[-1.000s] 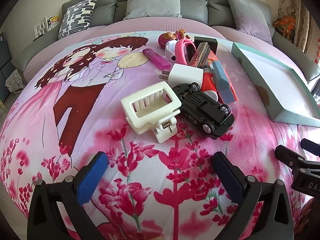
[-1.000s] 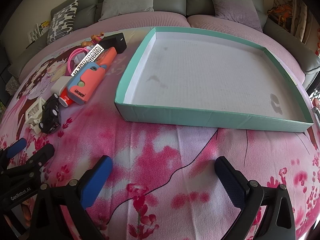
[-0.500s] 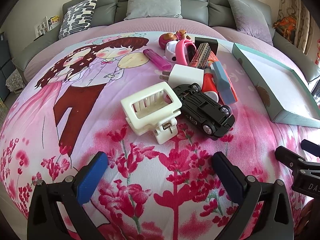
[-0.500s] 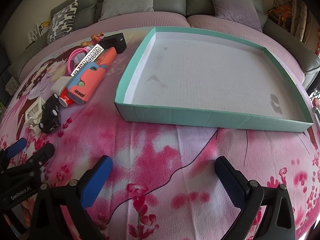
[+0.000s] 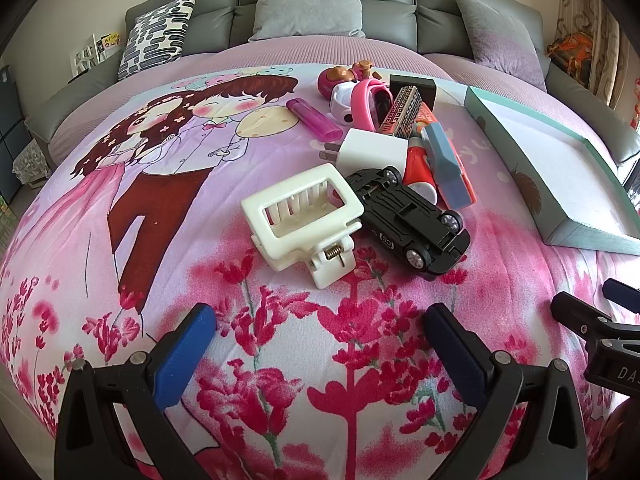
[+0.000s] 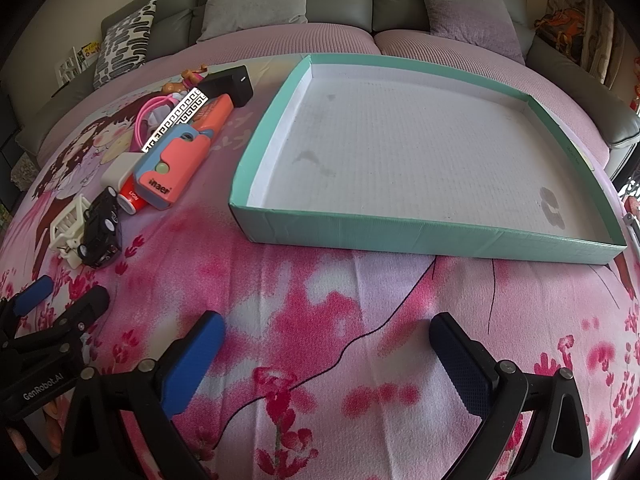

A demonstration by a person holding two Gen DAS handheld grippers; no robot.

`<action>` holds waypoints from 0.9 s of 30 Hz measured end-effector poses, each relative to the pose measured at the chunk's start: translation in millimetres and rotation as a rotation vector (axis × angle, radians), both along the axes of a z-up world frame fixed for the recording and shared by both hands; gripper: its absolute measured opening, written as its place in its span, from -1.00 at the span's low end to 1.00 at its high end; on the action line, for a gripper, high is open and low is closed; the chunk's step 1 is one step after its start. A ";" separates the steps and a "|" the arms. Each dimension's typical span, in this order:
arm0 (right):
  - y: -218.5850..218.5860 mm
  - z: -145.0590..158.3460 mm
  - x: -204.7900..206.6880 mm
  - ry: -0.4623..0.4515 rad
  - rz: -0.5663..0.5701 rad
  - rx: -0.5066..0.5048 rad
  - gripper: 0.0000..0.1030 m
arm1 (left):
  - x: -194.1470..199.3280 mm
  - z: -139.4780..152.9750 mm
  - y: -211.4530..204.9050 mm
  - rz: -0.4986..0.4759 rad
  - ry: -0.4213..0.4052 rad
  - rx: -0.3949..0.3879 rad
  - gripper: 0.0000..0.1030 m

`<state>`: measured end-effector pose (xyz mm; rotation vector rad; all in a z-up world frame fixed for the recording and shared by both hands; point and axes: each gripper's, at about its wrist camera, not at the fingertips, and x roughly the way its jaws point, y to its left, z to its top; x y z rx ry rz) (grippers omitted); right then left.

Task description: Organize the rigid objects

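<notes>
A pile of small objects lies on the pink printed bedspread: a cream hair claw clip (image 5: 304,216), an upturned black toy car (image 5: 412,220), a white charger plug (image 5: 372,148), a red tube (image 5: 418,168), a coral and blue box cutter (image 6: 172,168), a purple lighter (image 5: 314,122), a pink watch (image 5: 364,102) and a black box (image 6: 232,84). My left gripper (image 5: 318,344) is open and empty, just short of the clip. A shallow teal tray (image 6: 424,236) with a white floor lies right of the pile. My right gripper (image 6: 326,354) is open and empty before its near wall.
A grey headboard with pillows (image 5: 308,4) runs along the back. The right gripper shows at the right edge of the left wrist view (image 5: 600,328); the left gripper shows at the lower left of the right wrist view (image 6: 48,320). A curtain (image 5: 600,40) hangs far right.
</notes>
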<state>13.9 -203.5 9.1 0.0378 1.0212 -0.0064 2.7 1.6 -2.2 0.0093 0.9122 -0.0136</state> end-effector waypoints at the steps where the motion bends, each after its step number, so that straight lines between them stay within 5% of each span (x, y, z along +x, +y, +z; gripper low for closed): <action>1: -0.2 0.2 -0.2 0.000 0.000 0.000 1.00 | -0.2 0.1 0.1 0.001 0.001 0.001 1.00; 27: 2.1 0.1 0.1 0.000 0.000 -0.003 1.00 | 2.1 1.7 -0.3 0.005 0.005 0.005 1.00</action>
